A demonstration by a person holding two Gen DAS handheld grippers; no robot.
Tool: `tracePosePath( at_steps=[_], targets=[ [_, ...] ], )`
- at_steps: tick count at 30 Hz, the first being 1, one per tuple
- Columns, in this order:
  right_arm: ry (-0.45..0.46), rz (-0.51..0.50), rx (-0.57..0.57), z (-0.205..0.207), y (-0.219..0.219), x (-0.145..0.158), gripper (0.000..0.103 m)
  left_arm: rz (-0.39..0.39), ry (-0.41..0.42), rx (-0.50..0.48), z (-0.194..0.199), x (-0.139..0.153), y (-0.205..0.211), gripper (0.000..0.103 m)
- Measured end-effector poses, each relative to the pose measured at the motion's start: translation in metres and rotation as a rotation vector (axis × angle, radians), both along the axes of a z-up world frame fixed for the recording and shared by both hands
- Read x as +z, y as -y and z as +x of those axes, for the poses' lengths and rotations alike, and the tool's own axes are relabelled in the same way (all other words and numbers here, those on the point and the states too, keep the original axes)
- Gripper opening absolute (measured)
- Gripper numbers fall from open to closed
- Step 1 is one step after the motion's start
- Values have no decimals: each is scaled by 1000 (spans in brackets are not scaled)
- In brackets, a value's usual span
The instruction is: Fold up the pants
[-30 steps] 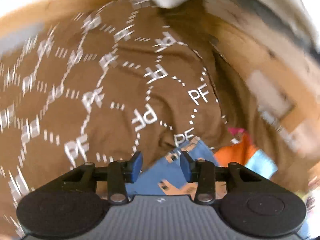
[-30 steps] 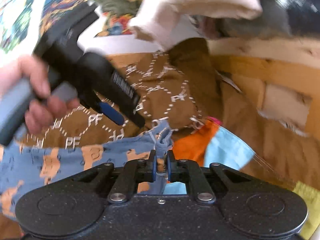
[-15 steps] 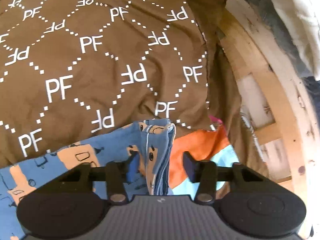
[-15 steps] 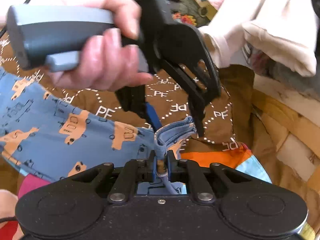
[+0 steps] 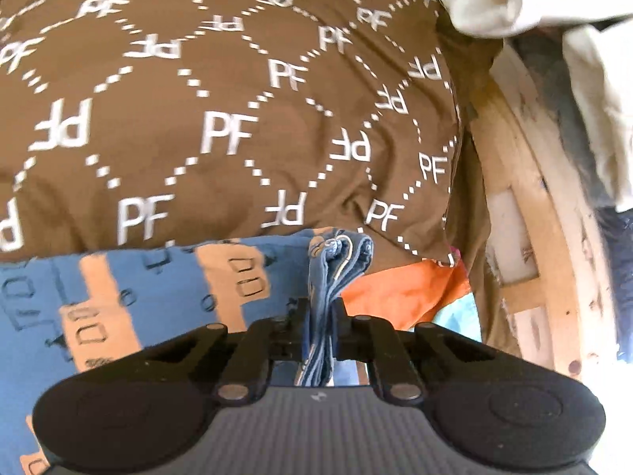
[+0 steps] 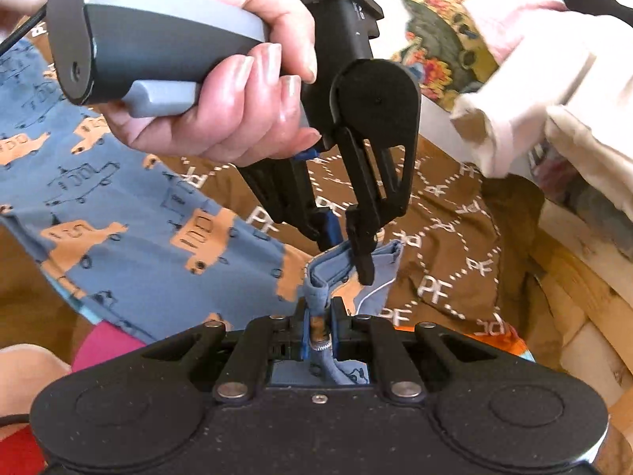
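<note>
The pants (image 6: pixel 130 213) are blue with orange vehicle prints and lie on a brown "PF" blanket (image 5: pixel 221 118). My left gripper (image 5: pixel 319 312) is shut on a bunched edge of the pants (image 5: pixel 328 273). My right gripper (image 6: pixel 318 316) is shut on the same bunched edge, just beside it. In the right wrist view the left gripper (image 6: pixel 348 245) comes down from above, held by a hand (image 6: pixel 221 91), its fingertips pinching the fabric right ahead of my right jaws.
An orange and light-blue cloth (image 5: pixel 399 293) lies under the pants at the right. A wooden frame (image 5: pixel 526 206) runs along the right. Cream and white clothes (image 6: pixel 526 91) are piled at the upper right. A colourful patterned fabric (image 6: pixel 443 19) lies behind.
My left gripper has come down on the bunched pants edge and closed on it; it was open half a second ago. My right gripper has kept its hold.
</note>
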State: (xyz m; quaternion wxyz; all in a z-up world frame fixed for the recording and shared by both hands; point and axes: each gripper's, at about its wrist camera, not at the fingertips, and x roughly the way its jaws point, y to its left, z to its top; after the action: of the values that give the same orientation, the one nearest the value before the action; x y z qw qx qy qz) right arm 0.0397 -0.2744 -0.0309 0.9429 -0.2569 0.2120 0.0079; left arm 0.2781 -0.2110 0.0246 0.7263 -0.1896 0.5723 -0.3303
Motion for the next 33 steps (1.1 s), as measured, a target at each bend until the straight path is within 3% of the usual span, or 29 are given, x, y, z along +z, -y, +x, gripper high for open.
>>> tracePosePath(
  at_steps=[5,14,19,21,23,27,33],
  targets=[
    [-2,16,71,-8,-15,5,11,-72,-20,83,-10,-4,-46,10],
    [-61,72,256,-22,-48,2,10,-104,-23,218,-36,-28,-119,10],
    [-109,103,280,-19,-58,-3,12,-113,4,258,-43,-40,-133,14],
    [-130,107,278,-18,-58,-3,22,-123,-3,271,-45,-44,-136,35],
    [-145,120,272,-16,-56,-3,29,-124,-10,284,-47,-47,-140,42],
    [-153,144,253,-14,-54,-4,36,-98,10,275,-49,-49,-136,42],
    [-160,159,252,-10,-50,-5,36,-46,48,265,-52,-46,-127,42]
  ],
)
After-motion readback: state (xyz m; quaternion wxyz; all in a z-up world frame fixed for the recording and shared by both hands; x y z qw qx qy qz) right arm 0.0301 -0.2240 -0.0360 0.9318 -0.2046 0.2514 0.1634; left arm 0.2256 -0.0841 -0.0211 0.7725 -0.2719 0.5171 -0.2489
